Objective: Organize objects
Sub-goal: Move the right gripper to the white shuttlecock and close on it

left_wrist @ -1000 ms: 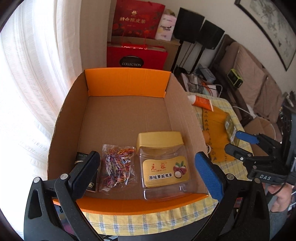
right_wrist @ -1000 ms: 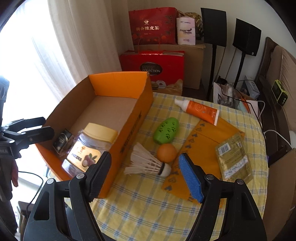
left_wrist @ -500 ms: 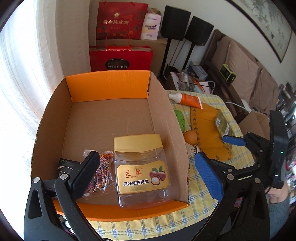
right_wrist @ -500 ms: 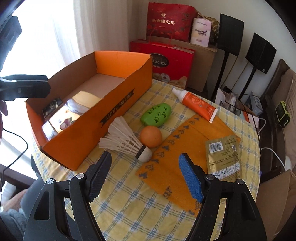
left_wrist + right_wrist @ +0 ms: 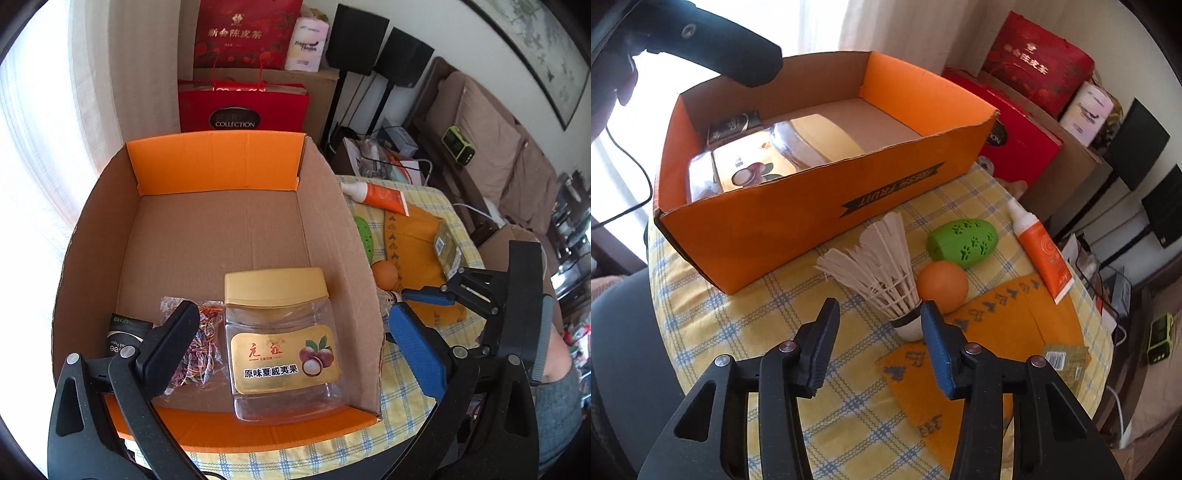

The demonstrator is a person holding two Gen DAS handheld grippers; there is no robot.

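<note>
While the left gripper (image 5: 291,339) hangs wide open and empty over the near end of the orange box (image 5: 798,236), the work falls to the right gripper (image 5: 879,332), which is far nearer the loose items on the surface (image 5: 738,332). Its jaws have just been closing and now stand about half open, with nothing pressed between the pads. The shuttlecock (image 5: 882,273) lies on its side on the checked cloth just ahead of that gripper, beside the box's long outer wall. Its long axis runs from the cork base, nearest the gripper, up and away to the feather skirt, which fans toward the box. The cork sits just beyond the fingertips, close against the blue right pad rather than centred in the gap, so the coming pinch probably needs a small shift toward that side and a little more reach. An orange ball (image 5: 943,286) touches or nearly touches the shuttlecock near the cork, and a green egg-shaped toy (image 5: 962,242) lies just behind it. Inside the box already rest a gold-lidded jar (image 5: 280,343), a bag of rubber bands (image 5: 199,347) and a dark packet (image 5: 123,332).
</note>
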